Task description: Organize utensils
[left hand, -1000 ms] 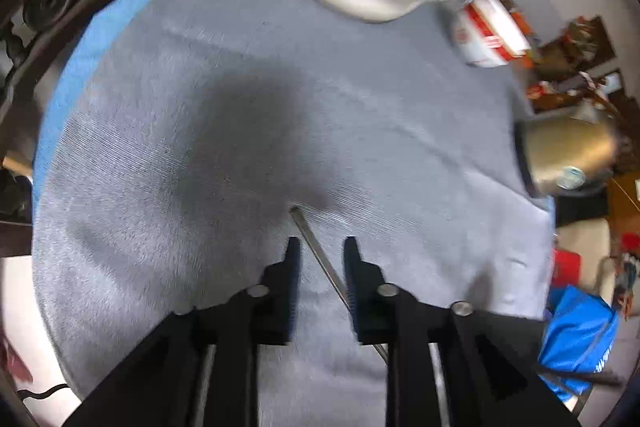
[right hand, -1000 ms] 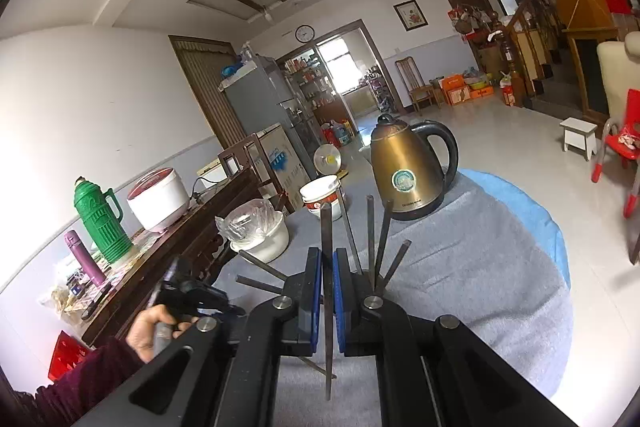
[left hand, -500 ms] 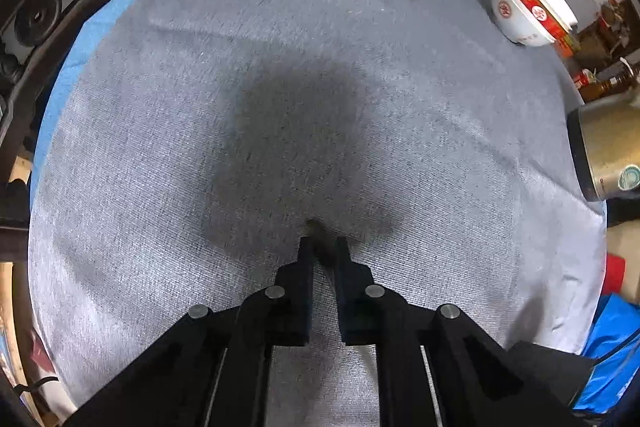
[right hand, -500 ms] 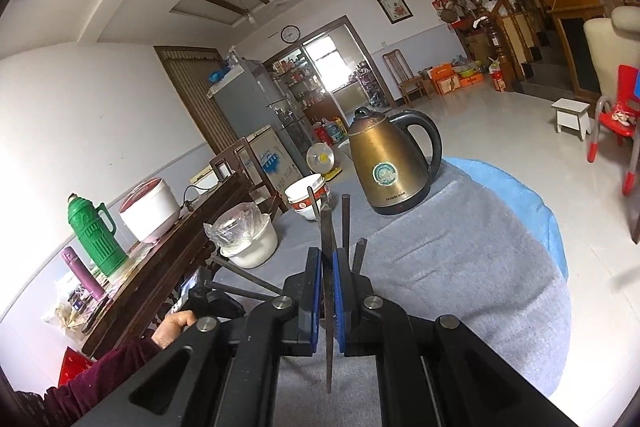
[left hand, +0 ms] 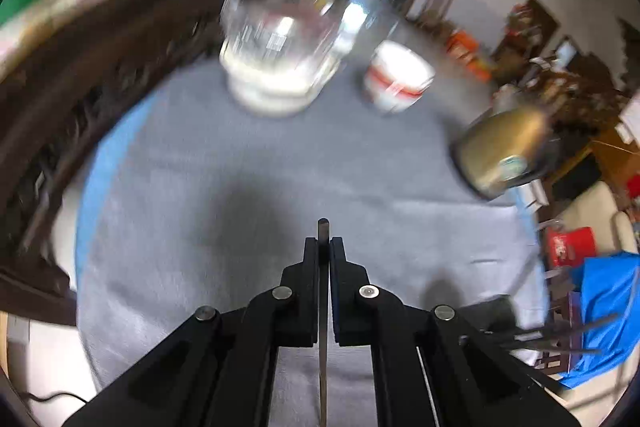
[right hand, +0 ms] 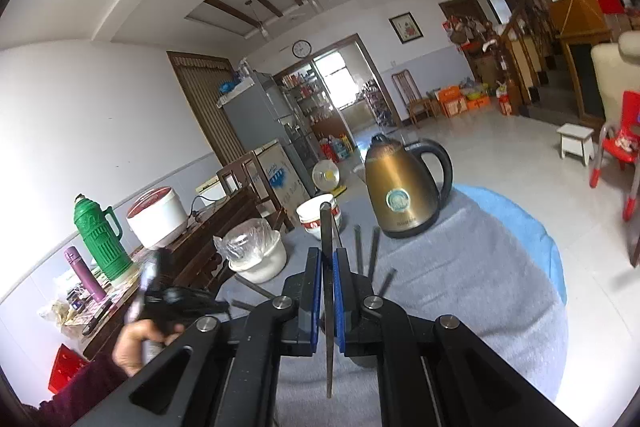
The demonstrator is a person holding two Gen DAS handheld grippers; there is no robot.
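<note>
My left gripper (left hand: 324,241) is shut on a thin metal chopstick (left hand: 323,227) and holds it lifted above the grey tablecloth (left hand: 240,163). My right gripper (right hand: 327,251) is shut on another dark chopstick (right hand: 326,223), held upright above the table. Several more dark chopsticks (right hand: 372,253) fan out just beyond the right gripper; what holds them is hidden behind the gripper. In the left wrist view the same fan of chopsticks (left hand: 560,337) shows at the lower right. The left view is motion-blurred.
A white bowl covered with plastic (left hand: 276,67) (right hand: 256,255), a red-and-white bowl (left hand: 398,81) (right hand: 318,215) and a gold kettle (left hand: 504,151) (right hand: 400,191) stand at the far side of the round table. A dark wooden rail (left hand: 80,67) curves along the left.
My left gripper closed on the chopstick that lay on the cloth and lifted it, tilting the view up. My right gripper stayed shut on its chopstick.
</note>
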